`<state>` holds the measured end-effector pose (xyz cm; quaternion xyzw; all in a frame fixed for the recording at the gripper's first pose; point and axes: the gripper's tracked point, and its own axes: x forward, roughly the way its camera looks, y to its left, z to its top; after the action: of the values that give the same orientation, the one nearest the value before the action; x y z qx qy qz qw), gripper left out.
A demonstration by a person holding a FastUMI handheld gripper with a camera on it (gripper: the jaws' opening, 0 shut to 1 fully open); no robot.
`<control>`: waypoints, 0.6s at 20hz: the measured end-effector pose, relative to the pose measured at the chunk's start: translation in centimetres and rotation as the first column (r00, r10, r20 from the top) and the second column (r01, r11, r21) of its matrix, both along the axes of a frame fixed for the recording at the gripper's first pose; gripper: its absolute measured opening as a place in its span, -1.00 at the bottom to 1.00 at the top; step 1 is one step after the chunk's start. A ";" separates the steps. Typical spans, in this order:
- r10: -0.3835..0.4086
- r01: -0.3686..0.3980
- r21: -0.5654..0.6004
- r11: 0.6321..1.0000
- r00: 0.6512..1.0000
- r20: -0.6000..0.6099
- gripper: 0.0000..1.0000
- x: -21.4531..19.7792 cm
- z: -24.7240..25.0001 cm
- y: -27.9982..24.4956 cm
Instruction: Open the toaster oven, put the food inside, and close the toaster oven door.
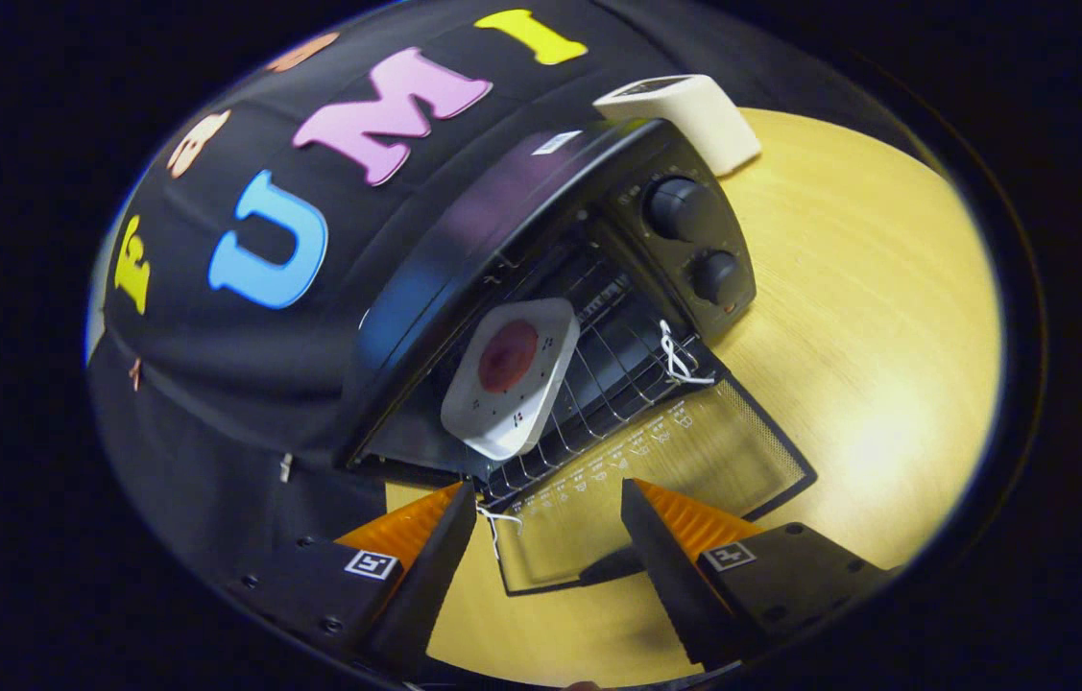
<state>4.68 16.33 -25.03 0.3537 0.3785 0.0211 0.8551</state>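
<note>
Spread wide, the gripper (550,537) holds nothing, its two fingers (440,557) set well apart above the wooden table (867,317); between them shows the lowered glass door (656,470) of the toaster oven (502,240), lying flat and open toward the fingers, with its dark handle (613,566) at the near end, just between the fingertips; beyond the door, the wire rack (617,365) sits in the oven's mouth; on that rack rests a white square plate (512,379) carrying a round reddish piece of food (507,355), so the food is already inside the oven; a white string (675,357) is tied at the door's hinge side; two dark knobs (694,240) stand on the oven's control panel; a white box-like object (685,115) rests just behind the oven on the table.
</note>
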 end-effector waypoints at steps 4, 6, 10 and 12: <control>0.173 -0.168 -0.208 0.964 0.985 0.008 0.97 -2.2 -0.7 -0.7; 0.253 -0.254 -0.375 0.892 0.966 -0.052 0.97 -3.7 -2.4 -2.1; 0.355 -0.352 -0.484 0.801 0.931 -0.090 0.98 -6.4 -4.1 -2.0; 0.377 -0.405 -0.502 0.765 0.912 -0.161 0.98 -8.1 -6.0 -1.9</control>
<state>-3.45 14.39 -31.01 0.0206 0.4566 0.0856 0.8853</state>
